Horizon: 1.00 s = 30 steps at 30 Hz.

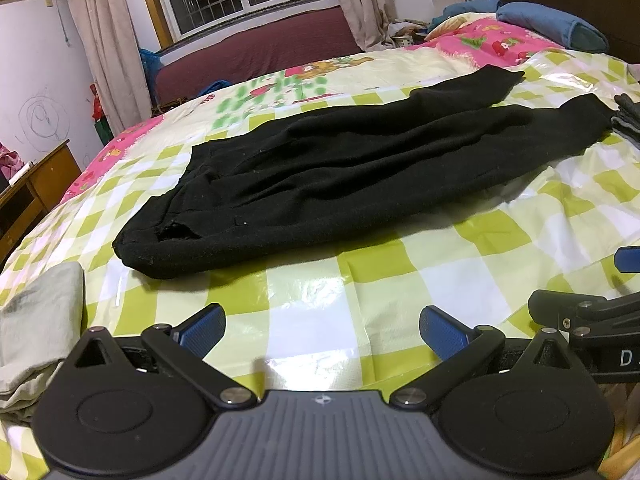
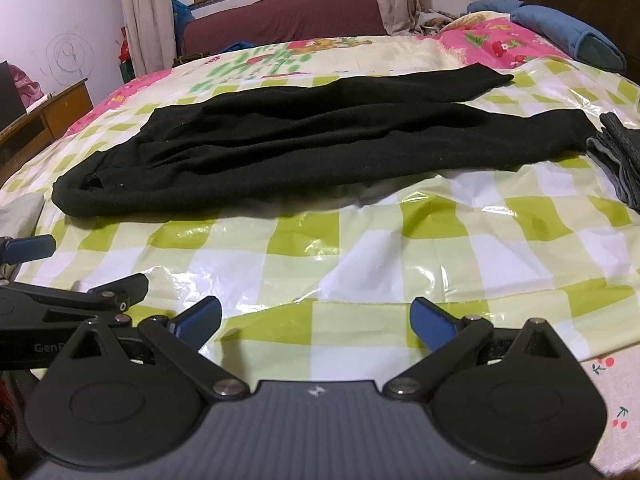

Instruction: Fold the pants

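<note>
Black pants (image 1: 340, 176) lie spread on the green-checked plastic sheet (image 1: 320, 292) over the bed, waistband at the left, both legs running to the right; they also show in the right wrist view (image 2: 304, 148). My left gripper (image 1: 322, 332) is open and empty, low over the sheet in front of the waistband end. My right gripper (image 2: 316, 324) is open and empty, beside the left one, in front of the pants' middle. Each gripper's fingers show at the edge of the other's view.
A folded grey garment (image 2: 620, 160) lies at the right by the leg cuffs. A pale cloth (image 1: 36, 332) lies at the left edge. Blue pillows (image 1: 552, 24) sit at the headboard. A wooden desk (image 1: 32, 192) stands left of the bed.
</note>
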Each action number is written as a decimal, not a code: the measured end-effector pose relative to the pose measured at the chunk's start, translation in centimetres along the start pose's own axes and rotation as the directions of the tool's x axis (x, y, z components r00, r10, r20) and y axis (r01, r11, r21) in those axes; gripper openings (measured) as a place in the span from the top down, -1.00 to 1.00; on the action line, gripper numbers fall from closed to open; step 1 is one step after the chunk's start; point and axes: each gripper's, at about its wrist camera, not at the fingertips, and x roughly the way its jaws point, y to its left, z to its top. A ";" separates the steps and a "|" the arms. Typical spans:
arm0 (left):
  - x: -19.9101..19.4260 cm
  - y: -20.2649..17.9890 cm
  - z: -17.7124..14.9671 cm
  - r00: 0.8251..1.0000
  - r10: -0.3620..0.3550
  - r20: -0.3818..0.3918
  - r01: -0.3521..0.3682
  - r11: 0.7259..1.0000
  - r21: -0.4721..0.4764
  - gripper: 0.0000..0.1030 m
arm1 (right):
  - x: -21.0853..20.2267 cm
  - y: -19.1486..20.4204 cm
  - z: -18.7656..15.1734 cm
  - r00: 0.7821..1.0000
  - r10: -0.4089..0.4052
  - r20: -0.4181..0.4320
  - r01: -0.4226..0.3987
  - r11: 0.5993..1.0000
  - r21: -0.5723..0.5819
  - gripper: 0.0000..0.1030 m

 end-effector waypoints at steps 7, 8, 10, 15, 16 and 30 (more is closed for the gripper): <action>0.2 -0.1 -0.1 1.000 -0.003 -0.004 0.003 1.000 0.003 -1.00 | 0.1 0.0 0.0 1.000 -0.003 0.000 0.003 1.000 -0.005 -0.93; 0.2 -0.1 -0.1 1.000 -0.002 -0.004 0.002 1.000 0.003 -1.00 | 0.1 0.0 0.0 1.000 -0.003 0.000 0.003 1.000 -0.006 -0.93; 0.2 -0.1 -0.1 1.000 -0.002 -0.003 0.002 1.000 0.003 -1.00 | 0.2 0.0 0.0 1.000 -0.004 -0.001 0.004 1.000 -0.008 -0.93; 0.2 -0.1 -0.1 1.000 -0.002 -0.003 0.002 1.000 0.004 -1.00 | 0.2 0.0 0.0 1.000 -0.005 0.000 0.005 1.000 -0.009 -0.93; 0.2 -0.1 -0.1 1.000 -0.002 -0.003 0.002 1.000 0.004 -1.00 | 0.2 0.0 0.0 1.000 -0.005 0.000 0.005 1.000 -0.010 -0.93; 0.6 -0.3 -0.2 1.000 0.005 -0.008 -0.005 1.000 0.025 -1.00 | 0.3 0.1 0.0 1.000 -0.021 -0.002 0.021 0.999 -0.029 -0.93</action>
